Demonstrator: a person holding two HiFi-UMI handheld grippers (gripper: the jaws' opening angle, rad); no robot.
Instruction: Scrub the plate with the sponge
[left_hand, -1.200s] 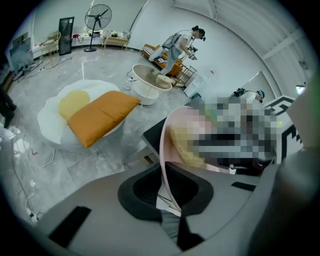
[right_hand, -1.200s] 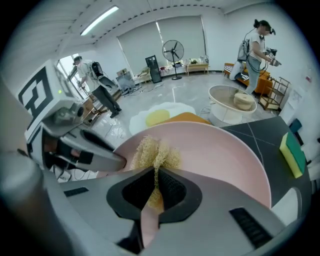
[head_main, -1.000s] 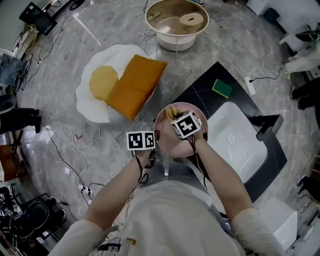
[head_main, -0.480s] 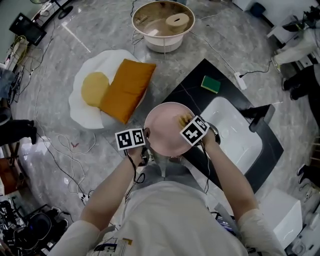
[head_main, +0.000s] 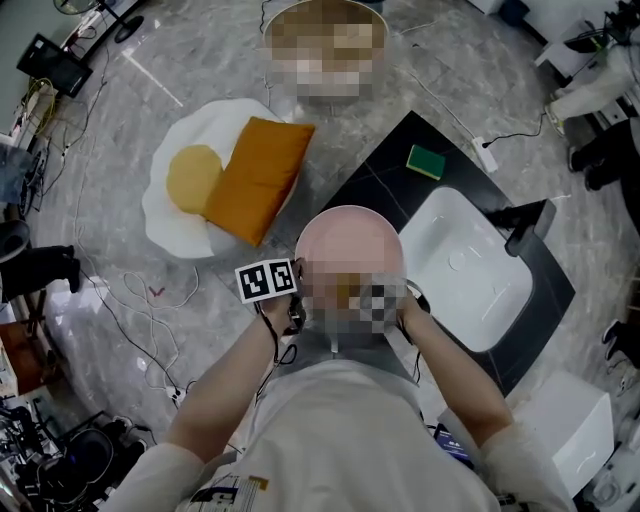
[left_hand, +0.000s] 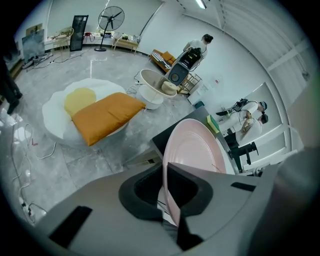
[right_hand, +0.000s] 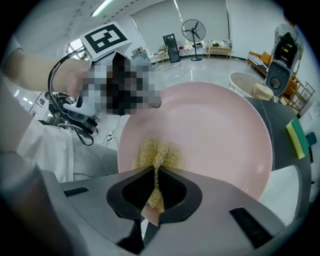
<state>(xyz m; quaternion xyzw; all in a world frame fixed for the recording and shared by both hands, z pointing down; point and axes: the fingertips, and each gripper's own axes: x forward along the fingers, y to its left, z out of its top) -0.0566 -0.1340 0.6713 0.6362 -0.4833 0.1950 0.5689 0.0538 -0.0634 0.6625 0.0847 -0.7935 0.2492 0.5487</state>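
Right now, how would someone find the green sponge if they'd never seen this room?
Find the black counter with the white sink set in it. Beyond the sink, near the counter's far corner, lies the green sponge: the only small green block there, with a yellow edge.

Grey marble floor (head_main: 130, 90) strewn with cables (head_main: 130, 300), white sink (head_main: 470, 270) set in black counter (head_main: 375, 185), orange cushion (head_main: 258, 175) laid on white mat (head_main: 165, 225), fan (left_hand: 111, 15) stood by white wall (left_hand: 150, 22)

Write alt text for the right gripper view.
The right gripper, jaws shut on a yellow fibrous sponge, holds it against the face of a pink plate. A green sponge lies at far right.
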